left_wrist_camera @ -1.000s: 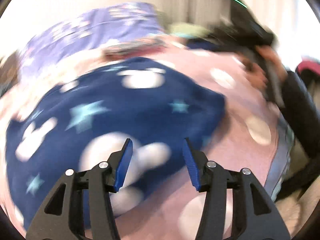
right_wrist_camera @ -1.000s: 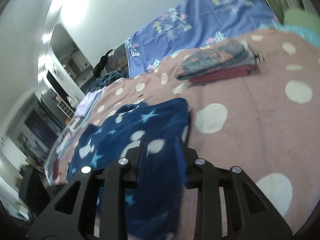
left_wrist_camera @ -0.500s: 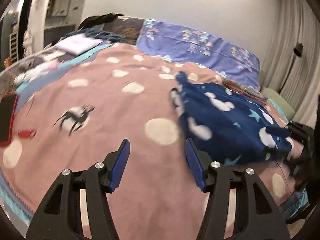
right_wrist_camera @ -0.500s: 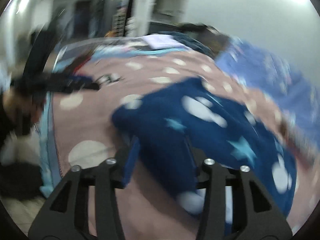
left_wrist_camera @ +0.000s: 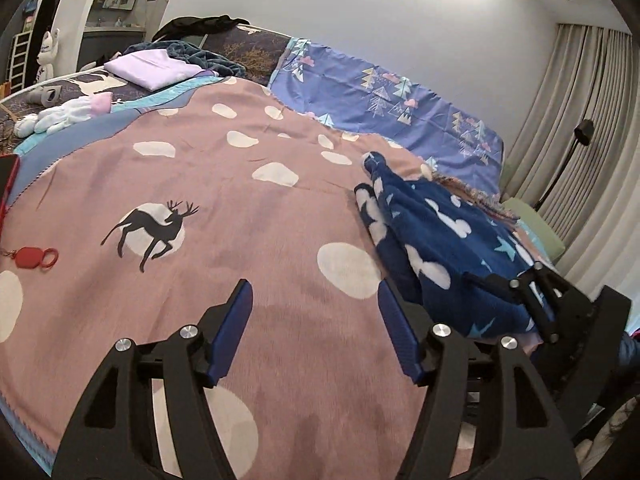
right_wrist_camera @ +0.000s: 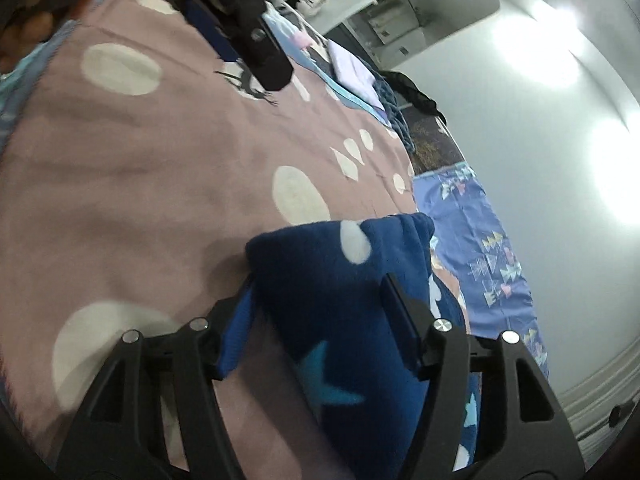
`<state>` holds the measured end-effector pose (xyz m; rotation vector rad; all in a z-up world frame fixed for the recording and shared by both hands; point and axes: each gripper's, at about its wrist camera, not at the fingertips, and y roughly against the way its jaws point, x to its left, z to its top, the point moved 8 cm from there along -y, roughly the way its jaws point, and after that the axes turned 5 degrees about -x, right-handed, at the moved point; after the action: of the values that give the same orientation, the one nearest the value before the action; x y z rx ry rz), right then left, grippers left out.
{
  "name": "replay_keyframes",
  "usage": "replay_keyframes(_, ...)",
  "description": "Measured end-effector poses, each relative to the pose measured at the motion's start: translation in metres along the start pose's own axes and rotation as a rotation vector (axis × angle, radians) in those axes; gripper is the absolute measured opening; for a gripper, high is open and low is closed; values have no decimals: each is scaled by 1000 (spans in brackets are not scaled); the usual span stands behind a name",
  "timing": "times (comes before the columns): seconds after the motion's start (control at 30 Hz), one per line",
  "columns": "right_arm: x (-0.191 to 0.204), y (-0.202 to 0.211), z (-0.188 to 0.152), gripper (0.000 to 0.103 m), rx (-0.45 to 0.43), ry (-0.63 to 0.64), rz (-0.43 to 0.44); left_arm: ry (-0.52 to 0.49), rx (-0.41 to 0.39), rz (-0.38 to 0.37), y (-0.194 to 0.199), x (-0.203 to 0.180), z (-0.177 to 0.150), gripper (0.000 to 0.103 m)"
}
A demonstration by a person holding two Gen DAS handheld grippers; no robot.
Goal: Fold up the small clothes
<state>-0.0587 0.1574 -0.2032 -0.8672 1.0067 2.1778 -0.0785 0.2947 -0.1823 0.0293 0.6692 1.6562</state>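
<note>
A navy fleece garment (left_wrist_camera: 448,240) with white shapes and pale stars lies bunched on the pink spotted bedspread (left_wrist_camera: 248,208). My left gripper (left_wrist_camera: 314,286) hovers over bare bedspread to the garment's left, its jaws opening with nothing between them. In the right wrist view the garment's folded edge (right_wrist_camera: 340,280) lies between the blue pads of my right gripper (right_wrist_camera: 318,286). Its jaws are opening, and a strip of bedspread shows beside the left pad. The right gripper (left_wrist_camera: 536,296) also shows at the garment's near end in the left wrist view.
A red key tag (left_wrist_camera: 34,258) and a red phone (left_wrist_camera: 8,184) lie at the bedspread's left. A folded lavender cloth (left_wrist_camera: 154,70) and a white soft toy (left_wrist_camera: 60,116) sit at the far left. A purple patterned sheet (left_wrist_camera: 380,104) and curtains (left_wrist_camera: 580,140) are behind.
My left gripper swung off the navy garment to bare bedspread and spread wider. My right gripper rolled over, and its jaws widened from a tight pinch on the garment.
</note>
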Motion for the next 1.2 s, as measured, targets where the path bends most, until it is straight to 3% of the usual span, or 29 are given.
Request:
replay_keyframes(0.03,-1,-4,2,59,5,-10,-7,3,0,-9,-2,1,1,65)
replay_keyframes(0.1,3,-12,4,22,7,-8,10,14,2,-41,-9,0,8,66)
replay_keyframes(0.17,5,-14,5,15,6,-26,32,19,4,-84,-15,-2,15,66)
replay_keyframes(0.23,-6,-2,10,12,-23,-131,87,27,19,-137,-30,-5,24,66)
replay_keyframes(0.37,-39,10,13,12,-59,-292,102,98,103,-264,-81,-8,37,65)
replay_keyframes(0.5,-47,12,14,12,-66,-329,92,176,213,-362,-143,-16,43,65)
replay_keyframes(0.67,-46,12,13,12,-62,-313,85,218,293,-481,-188,-42,42,65)
replay_keyframes(0.7,-47,12,13,12,-62,-317,85,223,303,-486,-194,-45,42,60)
replay_keyframes(0.73,-48,14,13,12,-61,-324,87,231,309,-490,-200,-47,41,45)
replay_keyframes(0.83,-49,14,14,12,-61,-338,93,287,304,-507,-211,-46,44,11)
replay_keyframes(1.0,-51,17,14,12,-69,-372,111,341,252,-507,-215,-39,55,3)
replay_keyframes(1.07,-49,16,15,12,-68,-401,154,313,235,-451,-219,-37,58,2)
replay_keyframes(1.13,-30,12,16,11,-33,-400,234,289,246,-327,-233,-28,51,0)
replay_keyframes(1.2,-3,4,11,12,-1,-303,235,390,264,-326,-243,-14,47,0)
